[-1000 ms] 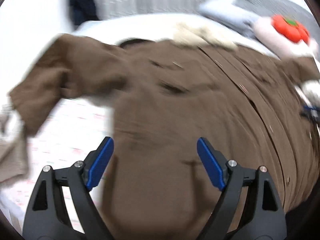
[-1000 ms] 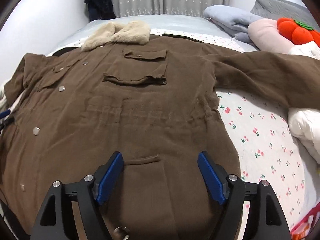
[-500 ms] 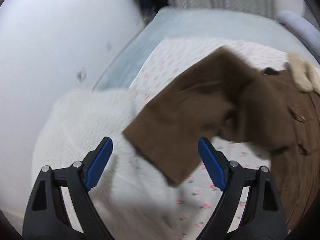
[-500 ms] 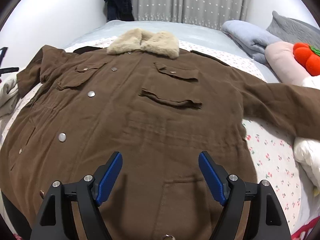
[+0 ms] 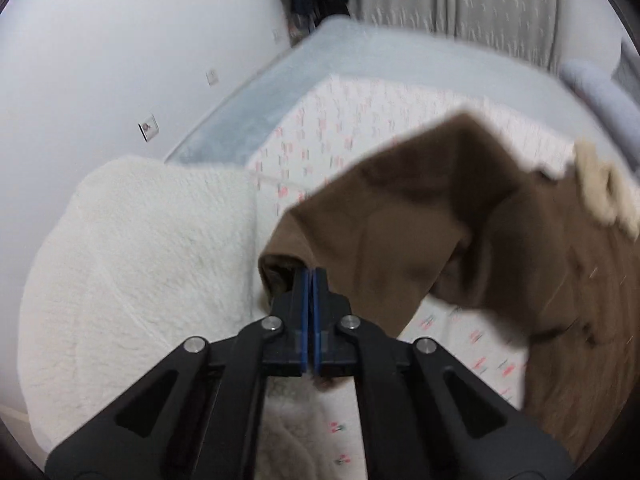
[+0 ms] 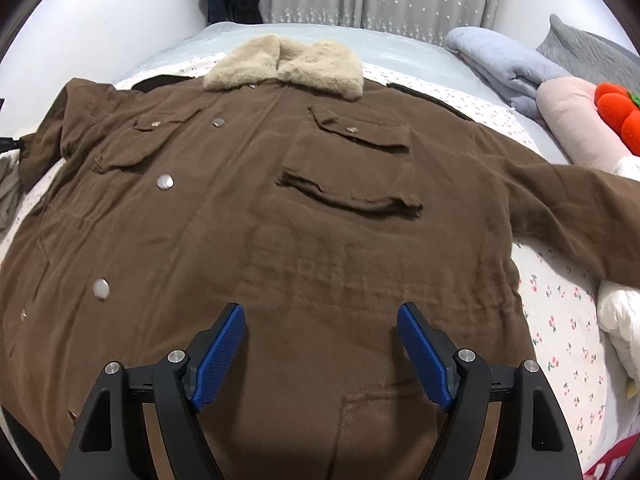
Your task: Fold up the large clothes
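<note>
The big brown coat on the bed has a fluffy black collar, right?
Not black. In the right wrist view the brown coat lies spread on the bed, and its fluffy collar is cream-beige.

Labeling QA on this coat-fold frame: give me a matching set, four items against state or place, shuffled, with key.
Items:
1. left claw
2. right claw
3. fur collar
4. orange plush

States or places:
A. open above the brown coat's front
B. beside the pink pillow at the bed's right edge
C. shut on the coat's sleeve cuff
D. at the coat's top, nearest the curtain

Pairs: 1-C, 2-A, 3-D, 4-B
</note>
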The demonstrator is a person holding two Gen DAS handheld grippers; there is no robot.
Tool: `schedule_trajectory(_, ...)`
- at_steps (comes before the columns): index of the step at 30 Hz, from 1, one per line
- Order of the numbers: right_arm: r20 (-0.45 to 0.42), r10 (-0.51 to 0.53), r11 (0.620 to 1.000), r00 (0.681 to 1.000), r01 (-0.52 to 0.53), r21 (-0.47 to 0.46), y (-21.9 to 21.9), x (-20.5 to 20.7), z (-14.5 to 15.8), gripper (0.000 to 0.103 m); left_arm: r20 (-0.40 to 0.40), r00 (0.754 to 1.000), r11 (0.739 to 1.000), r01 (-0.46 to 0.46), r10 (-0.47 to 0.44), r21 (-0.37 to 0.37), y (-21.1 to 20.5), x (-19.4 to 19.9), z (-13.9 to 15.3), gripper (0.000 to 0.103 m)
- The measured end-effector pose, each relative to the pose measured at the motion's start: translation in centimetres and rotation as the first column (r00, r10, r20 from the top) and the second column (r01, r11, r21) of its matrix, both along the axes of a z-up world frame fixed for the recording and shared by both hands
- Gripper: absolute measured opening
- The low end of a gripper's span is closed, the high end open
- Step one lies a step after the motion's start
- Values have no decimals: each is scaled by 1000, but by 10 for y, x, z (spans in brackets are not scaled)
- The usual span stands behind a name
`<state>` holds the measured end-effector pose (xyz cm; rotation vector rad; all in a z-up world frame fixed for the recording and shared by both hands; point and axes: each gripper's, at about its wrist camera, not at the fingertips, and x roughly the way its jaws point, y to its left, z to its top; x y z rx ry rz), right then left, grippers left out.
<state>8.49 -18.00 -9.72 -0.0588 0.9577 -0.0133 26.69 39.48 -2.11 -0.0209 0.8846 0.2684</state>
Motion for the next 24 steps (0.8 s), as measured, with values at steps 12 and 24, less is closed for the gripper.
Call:
schedule_trajectory(12, 95, 201, 979, 975, -197, -46, 78, 56, 36, 81, 163, 974, 983, -139, 158, -121, 22, -17, 166, 2)
schedule_trajectory(24, 152, 426, 877, 892, -449, 171, 213, 139, 27, 81, -23, 948, 948, -318, 318, 0, 70, 0, 110, 2)
